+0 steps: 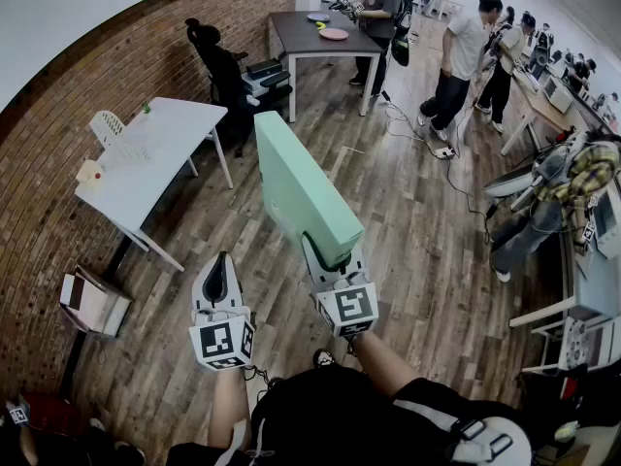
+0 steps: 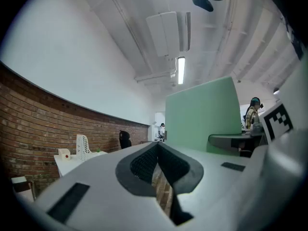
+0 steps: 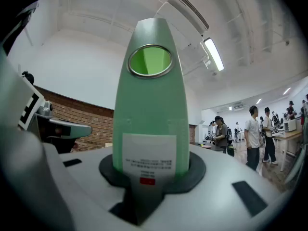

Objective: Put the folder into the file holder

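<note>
A thick mint-green folder (image 1: 301, 187) sticks out level in front of me, spine end clamped in my right gripper (image 1: 335, 260). In the right gripper view the folder's spine (image 3: 151, 105), with a finger hole and a white label, fills the space between the jaws of the right gripper (image 3: 151, 167). My left gripper (image 1: 221, 284) hovers beside it on the left, shut and holding nothing; its pads meet at the tip (image 2: 158, 146). The folder (image 2: 202, 114) shows to its right. A white mesh file holder (image 1: 109, 124) stands on the white table at the left, also visible far off (image 2: 83, 146).
The white table (image 1: 165, 163) stands along the brick wall. A black chair (image 1: 218, 66) and a dark table (image 1: 310, 32) are farther back. Several people stand at the right (image 1: 461, 56). A cardboard box (image 1: 92, 304) sits on the floor at the left. Cables (image 1: 427, 144) trail over the wooden floor.
</note>
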{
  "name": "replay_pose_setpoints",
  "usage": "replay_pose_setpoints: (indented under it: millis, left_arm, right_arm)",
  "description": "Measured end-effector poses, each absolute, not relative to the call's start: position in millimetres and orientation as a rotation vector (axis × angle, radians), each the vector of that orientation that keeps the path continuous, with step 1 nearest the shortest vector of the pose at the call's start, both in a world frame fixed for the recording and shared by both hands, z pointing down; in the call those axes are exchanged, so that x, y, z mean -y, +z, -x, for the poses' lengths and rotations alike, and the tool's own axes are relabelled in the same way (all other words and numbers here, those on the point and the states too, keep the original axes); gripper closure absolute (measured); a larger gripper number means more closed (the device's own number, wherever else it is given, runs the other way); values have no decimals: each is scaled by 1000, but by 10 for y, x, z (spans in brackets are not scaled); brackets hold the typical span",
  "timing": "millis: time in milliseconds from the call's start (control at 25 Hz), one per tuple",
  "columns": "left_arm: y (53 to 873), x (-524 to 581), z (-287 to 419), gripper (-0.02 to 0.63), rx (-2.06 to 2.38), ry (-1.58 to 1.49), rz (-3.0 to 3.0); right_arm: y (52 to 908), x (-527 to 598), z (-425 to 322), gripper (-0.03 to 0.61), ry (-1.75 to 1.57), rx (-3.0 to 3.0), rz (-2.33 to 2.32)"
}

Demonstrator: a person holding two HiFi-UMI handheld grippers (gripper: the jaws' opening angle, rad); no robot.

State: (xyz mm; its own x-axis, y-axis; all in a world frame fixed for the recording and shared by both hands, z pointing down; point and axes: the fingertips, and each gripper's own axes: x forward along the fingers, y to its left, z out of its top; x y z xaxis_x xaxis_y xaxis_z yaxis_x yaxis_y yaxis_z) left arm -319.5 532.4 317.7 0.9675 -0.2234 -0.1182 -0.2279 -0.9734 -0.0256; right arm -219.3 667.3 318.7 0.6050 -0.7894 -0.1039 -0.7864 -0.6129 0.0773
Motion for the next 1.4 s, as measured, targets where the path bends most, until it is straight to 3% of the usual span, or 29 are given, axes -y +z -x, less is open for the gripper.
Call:
replay_pose_setpoints:
  millis: [760,1040,1400]
  left_arm:
    - [3535,-4985,3754,592,-242,104,3146]
    - [3514,-4837,3497,591,-265,113,3153]
    - [3297,-4282,2630,591,-295,134,3109]
  right_arm:
    - [3611,-6451,2810,443,-45,1323,-2854]
    - [3578,-6233,2515,443,-30,1361,-2825]
    - [3395,-5670,1602,443,-65,1428,-2838]
